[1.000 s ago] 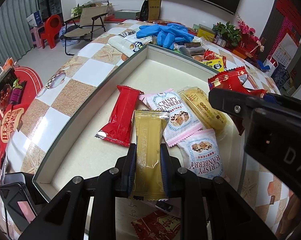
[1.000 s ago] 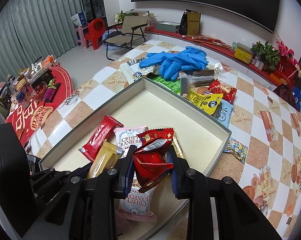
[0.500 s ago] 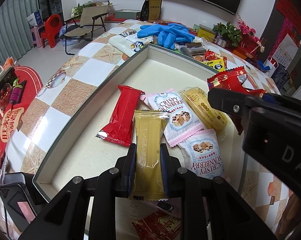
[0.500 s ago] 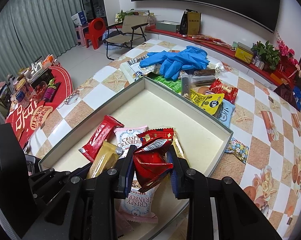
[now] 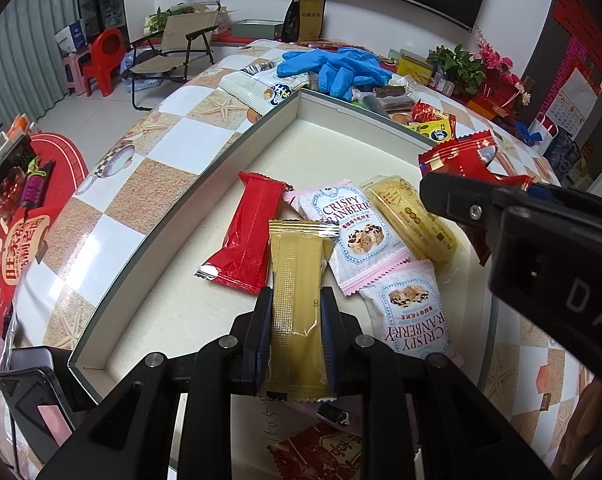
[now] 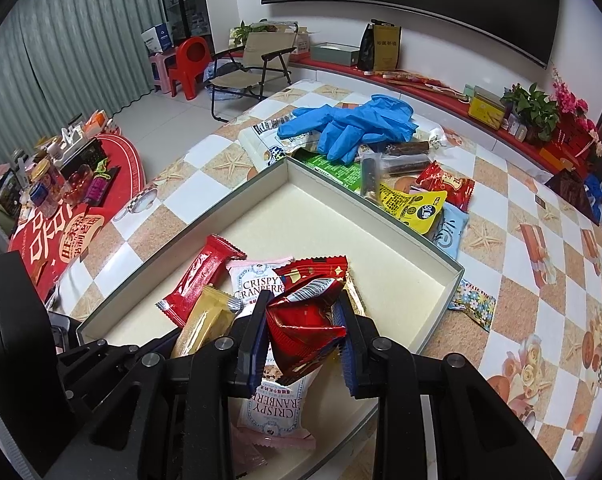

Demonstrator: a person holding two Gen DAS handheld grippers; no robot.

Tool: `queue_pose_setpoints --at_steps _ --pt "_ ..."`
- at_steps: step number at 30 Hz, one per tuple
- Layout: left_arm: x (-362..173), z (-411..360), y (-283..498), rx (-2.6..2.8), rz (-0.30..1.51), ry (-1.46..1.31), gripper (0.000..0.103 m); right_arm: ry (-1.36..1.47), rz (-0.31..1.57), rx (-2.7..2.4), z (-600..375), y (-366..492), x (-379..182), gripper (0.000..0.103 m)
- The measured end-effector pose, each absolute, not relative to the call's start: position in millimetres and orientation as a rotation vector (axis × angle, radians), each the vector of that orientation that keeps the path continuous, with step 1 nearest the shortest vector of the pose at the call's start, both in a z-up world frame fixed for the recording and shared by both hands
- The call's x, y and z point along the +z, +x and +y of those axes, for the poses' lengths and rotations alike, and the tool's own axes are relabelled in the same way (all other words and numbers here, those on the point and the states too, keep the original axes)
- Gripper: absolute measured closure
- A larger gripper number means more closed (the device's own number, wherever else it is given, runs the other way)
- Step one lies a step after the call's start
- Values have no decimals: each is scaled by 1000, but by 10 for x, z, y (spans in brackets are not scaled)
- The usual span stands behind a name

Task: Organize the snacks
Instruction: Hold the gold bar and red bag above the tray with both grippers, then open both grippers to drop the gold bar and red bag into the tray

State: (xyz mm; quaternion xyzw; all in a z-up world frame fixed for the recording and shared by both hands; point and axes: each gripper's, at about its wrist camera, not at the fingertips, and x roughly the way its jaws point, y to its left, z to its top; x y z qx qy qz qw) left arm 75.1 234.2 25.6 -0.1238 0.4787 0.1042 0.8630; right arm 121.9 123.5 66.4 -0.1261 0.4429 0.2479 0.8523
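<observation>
A shallow cream box (image 5: pixel 257 136) (image 6: pixel 381 208) lies on the checkered table. My left gripper (image 5: pixel 297 300) is shut on a gold snack packet (image 5: pixel 297 280), held over the box's near end. My right gripper (image 6: pixel 303 304) is shut on a crumpled red snack packet (image 6: pixel 301 320), which also shows at the right of the left wrist view (image 5: pixel 465 160). Inside the box lie a red bar (image 5: pixel 247 236) (image 6: pixel 199 280), two pink-edged cranberry packets (image 5: pixel 351 224) (image 5: pixel 415 316) and a yellow packet (image 5: pixel 413 216). The gold packet (image 6: pixel 201 320) appears at the lower left of the right wrist view.
Beyond the box's far wall lie blue gloves (image 6: pixel 353 124), a white snack bag (image 6: pixel 269 140), dark bars in clear wrap (image 6: pixel 401 152) and yellow and red packets (image 6: pixel 417 204). A floral candy (image 6: pixel 473 304) lies right of the box. A folding chair (image 6: pixel 253 64) and a red stool (image 6: pixel 189 64) stand on the floor.
</observation>
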Motion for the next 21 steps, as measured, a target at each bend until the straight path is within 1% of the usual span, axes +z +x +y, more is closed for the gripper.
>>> queue_pose_setpoints --at_steps 6,7,9,10,11,12,13,14,21 --pt "258 2357 750 231 1004 -247 78 -266 943 518 1234 1241 667 71" --pt "255 2365 751 232 1005 -250 75 -267 944 513 1234 1246 668 71" --pt "263 2373 759 242 1008 -256 56 -262 956 515 1231 1264 665 71" --pt "264 2383 757 247 1007 -261 34 -259 964 515 1230 1274 660 70" --pt "280 2402 747 249 994 -279 20 -258 967 513 1227 1279 660 53" --pt "304 2419 730 255 982 -281 20 -251 969 518 1222 1285 663 38" --pt "318 2419 724 259 980 -270 20 -242 966 518 1209 1286 672 17" --pt "331 2411 723 259 978 -263 20 -234 958 523 1189 1281 687 15" --pt "434 2356 667 245 958 -243 20 -241 939 505 1129 1261 748 15"
